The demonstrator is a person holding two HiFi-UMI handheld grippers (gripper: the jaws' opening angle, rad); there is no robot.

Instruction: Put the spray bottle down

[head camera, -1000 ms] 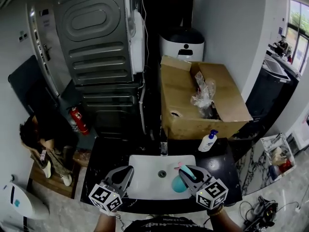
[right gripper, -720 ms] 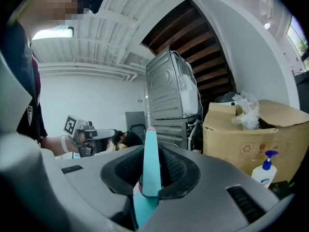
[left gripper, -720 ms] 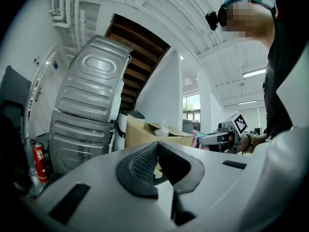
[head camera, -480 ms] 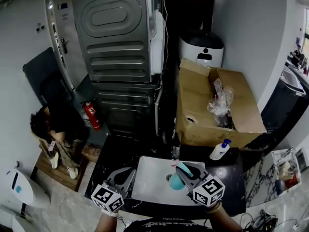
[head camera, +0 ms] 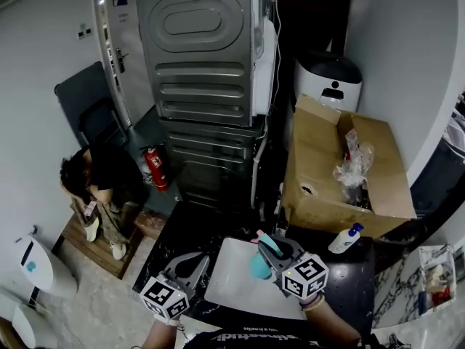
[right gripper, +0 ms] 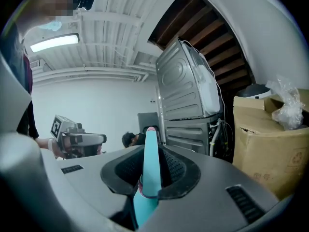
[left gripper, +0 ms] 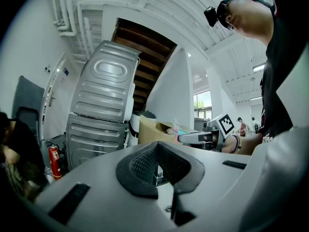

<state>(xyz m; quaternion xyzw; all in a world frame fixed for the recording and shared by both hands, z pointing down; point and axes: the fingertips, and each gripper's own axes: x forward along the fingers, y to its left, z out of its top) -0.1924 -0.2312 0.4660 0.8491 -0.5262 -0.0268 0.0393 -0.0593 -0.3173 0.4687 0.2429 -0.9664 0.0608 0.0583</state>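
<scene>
Our right gripper (right gripper: 150,173) is clamped narrow on the head of the teal spray bottle (right gripper: 146,190) — its body hangs over the white sink (head camera: 225,297); our left gripper (left gripper: 157,170) is closed and empty; we should carry the bottle level to the black countertop (head camera: 171,235), seat its base upright — then ease the jaws apart.

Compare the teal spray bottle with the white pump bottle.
The teal spray bottle is clamped in the right gripper; the white pump bottle rests free on the black counter. The spray bottle has a pink tip, the pump bottle a blue top. Both are dispensers.
</scene>
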